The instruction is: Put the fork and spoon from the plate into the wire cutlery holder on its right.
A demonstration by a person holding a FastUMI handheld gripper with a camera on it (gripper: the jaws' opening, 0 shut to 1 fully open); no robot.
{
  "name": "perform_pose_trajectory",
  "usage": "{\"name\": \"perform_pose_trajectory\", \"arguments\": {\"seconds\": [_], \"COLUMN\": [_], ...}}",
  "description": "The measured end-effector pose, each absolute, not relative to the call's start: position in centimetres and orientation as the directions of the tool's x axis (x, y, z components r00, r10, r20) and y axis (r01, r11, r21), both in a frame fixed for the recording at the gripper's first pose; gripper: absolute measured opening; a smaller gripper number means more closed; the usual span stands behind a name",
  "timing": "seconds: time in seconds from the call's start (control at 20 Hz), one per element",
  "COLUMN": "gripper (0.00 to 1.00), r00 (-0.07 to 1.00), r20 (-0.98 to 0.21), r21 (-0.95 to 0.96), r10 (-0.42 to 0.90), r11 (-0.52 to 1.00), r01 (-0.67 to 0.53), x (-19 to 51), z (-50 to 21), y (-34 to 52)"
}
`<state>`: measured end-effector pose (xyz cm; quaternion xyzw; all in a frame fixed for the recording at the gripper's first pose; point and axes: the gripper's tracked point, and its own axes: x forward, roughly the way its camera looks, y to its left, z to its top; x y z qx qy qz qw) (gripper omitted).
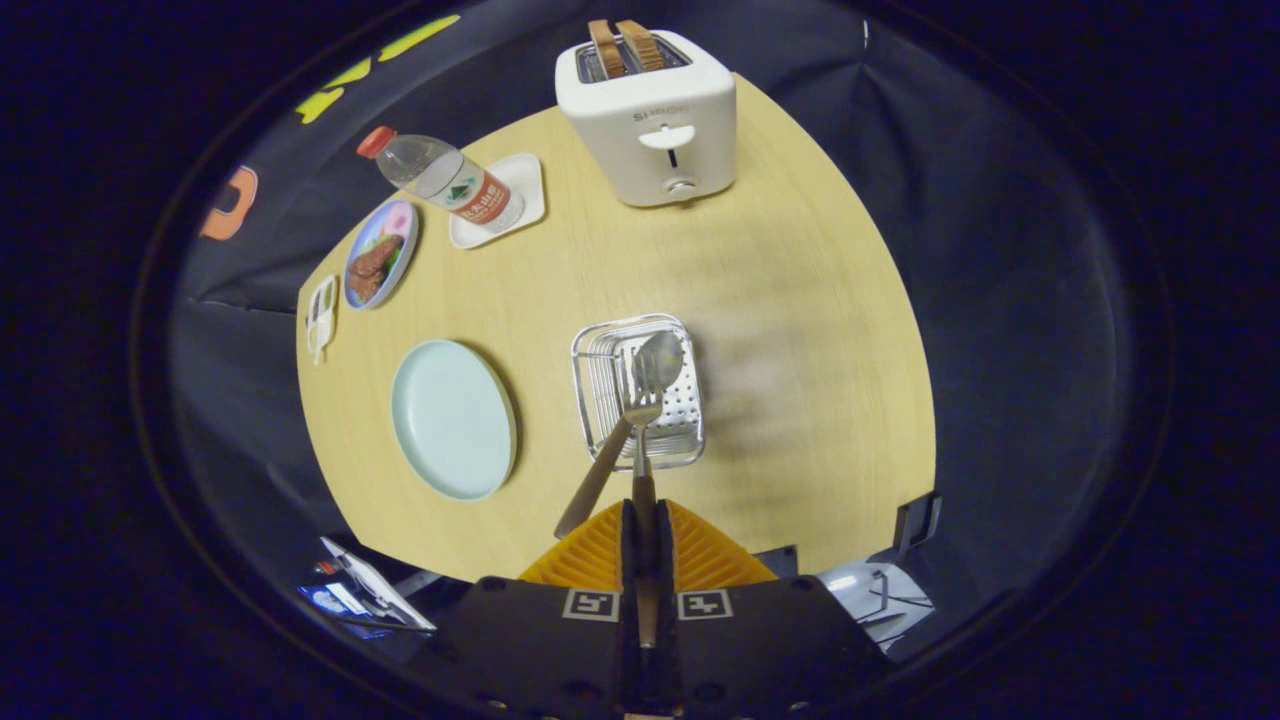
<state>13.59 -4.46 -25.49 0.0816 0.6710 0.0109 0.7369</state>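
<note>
My gripper (pixel 645 512) is shut on the handle of a metal fork (pixel 641 440), both fingers pressing on it. The fork points ahead, and its tines hang over the near edge of the wire cutlery holder (pixel 598 345). A metal spoon (pixel 657 362) rests in the holder with its bowl inside. Its handle slants out over the near rim, toward the left of my fingers. The pale green plate (pixel 453 418) lies to the left of the holder with nothing on it.
A white toaster (pixel 650 120) with two slices of bread stands at the far side of the wooden table (pixel 800 330). Far left are a water bottle (pixel 440 180) on a small white tray (pixel 520 190), a picture plate (pixel 380 255) and a small white item (pixel 320 315).
</note>
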Motion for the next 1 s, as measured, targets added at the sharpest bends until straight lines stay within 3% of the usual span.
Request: {"name": "perform_pose_trajectory", "arguments": {"seconds": [0.45, 0.5, 0.75, 0.8, 1.0], "gripper": [0.11, 0.24, 0.36, 0.48, 0.76], "r00": [0.216, 0.232, 0.306, 0.325, 0.463], "r20": [-0.969, -0.965, -0.940, -0.932, -0.871], "r21": [0.138, 0.138, 0.163, 0.166, 0.153], "r10": [0.124, 0.124, 0.154, 0.161, 0.165], "r11": [0.989, 0.989, 0.987, 0.986, 0.986], "r01": [0.050, 0.043, 0.004, -0.011, -0.064], "x": [15.7, 15.9, 16.0, 16.0, 16.7], "z": [-23.8, -23.4, -21.9, -21.6, -18.6], "y": [-3.4, -3.3, -1.6, -1.4, -0.2]}}
